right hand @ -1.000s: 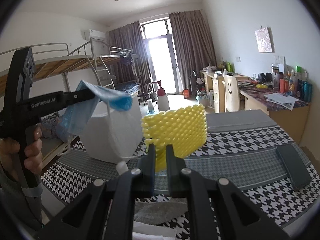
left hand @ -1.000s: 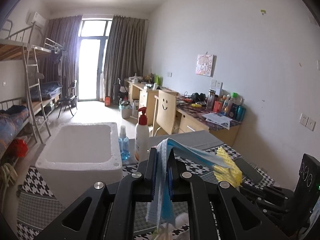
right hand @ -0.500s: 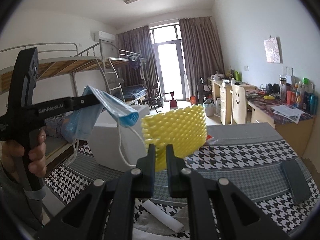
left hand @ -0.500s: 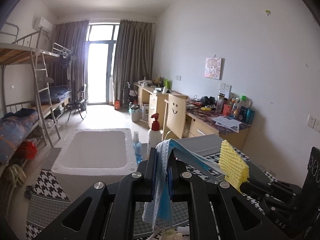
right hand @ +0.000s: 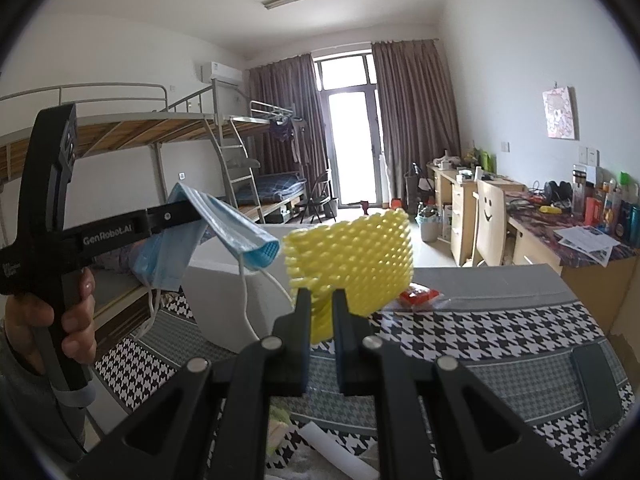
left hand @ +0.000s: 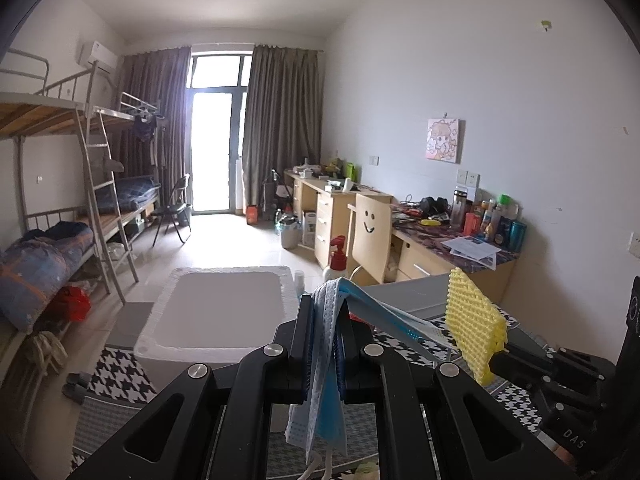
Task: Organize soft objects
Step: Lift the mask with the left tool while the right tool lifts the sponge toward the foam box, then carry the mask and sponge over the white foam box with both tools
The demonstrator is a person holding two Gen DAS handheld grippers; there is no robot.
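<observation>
I read "GenRobot.AI" on my left gripper (right hand: 188, 216), only in right cam; it pinches blue mask (left hand: 324, 364). Right gripper (right hand: 320, 300) pinches yellow foam net (right hand: 352, 252).

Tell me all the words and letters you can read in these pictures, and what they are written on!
"GenRobot.AI": on the side of the left gripper, seen from the right wrist camera.
"DAS": on the body of the right gripper, seen from the left wrist camera.
Small white print at the left gripper's rear end: too blurred to read.
Labels on the desk bottles and the papers: too small to read.
The chair bears a drawn smiley face, no words.
</observation>
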